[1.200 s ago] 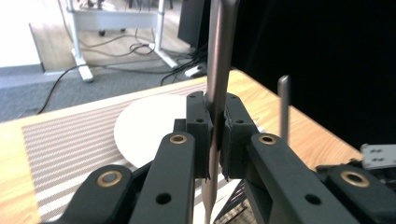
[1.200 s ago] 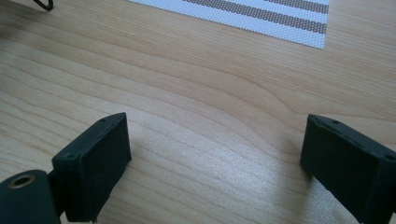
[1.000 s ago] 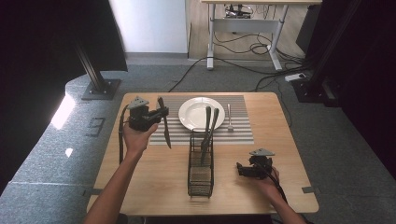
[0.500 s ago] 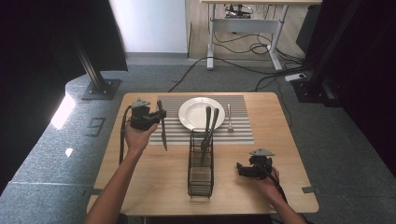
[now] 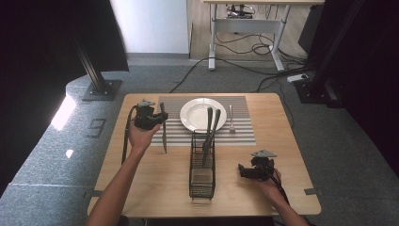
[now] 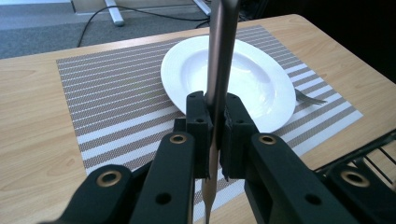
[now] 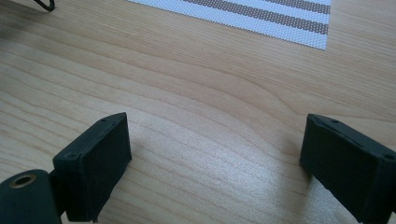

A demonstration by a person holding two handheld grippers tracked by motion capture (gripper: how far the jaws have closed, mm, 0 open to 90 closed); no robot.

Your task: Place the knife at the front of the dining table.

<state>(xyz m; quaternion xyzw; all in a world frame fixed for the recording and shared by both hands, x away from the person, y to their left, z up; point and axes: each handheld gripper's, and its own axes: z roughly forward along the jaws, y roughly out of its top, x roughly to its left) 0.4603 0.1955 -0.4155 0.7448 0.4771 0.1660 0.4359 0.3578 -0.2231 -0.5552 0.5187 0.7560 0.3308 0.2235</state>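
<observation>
Table setting, partway through. Nearest you, your right gripper rests low over the bare wood of the table at its near right, jaws spread wide with nothing between them, as the right gripper view confirms. Just to its left stands the black wire caddy, from whose far end two utensils lean out toward the plate; whether they are spoons or forks cannot be told. Farther off on the left, your left gripper is closed tightly on a knife, which hangs roughly upright with its lower end just above the near left part of the striped placemat; in the left gripper view the jaws pinch the metal shaft on both sides. Beyond it lie the white plate, centred on the placemat, and a fork already laid just right of the plate. Judged from this layout, plate and fork are placed, the knife is yet to be set down, and the two caddy utensils remain.
</observation>
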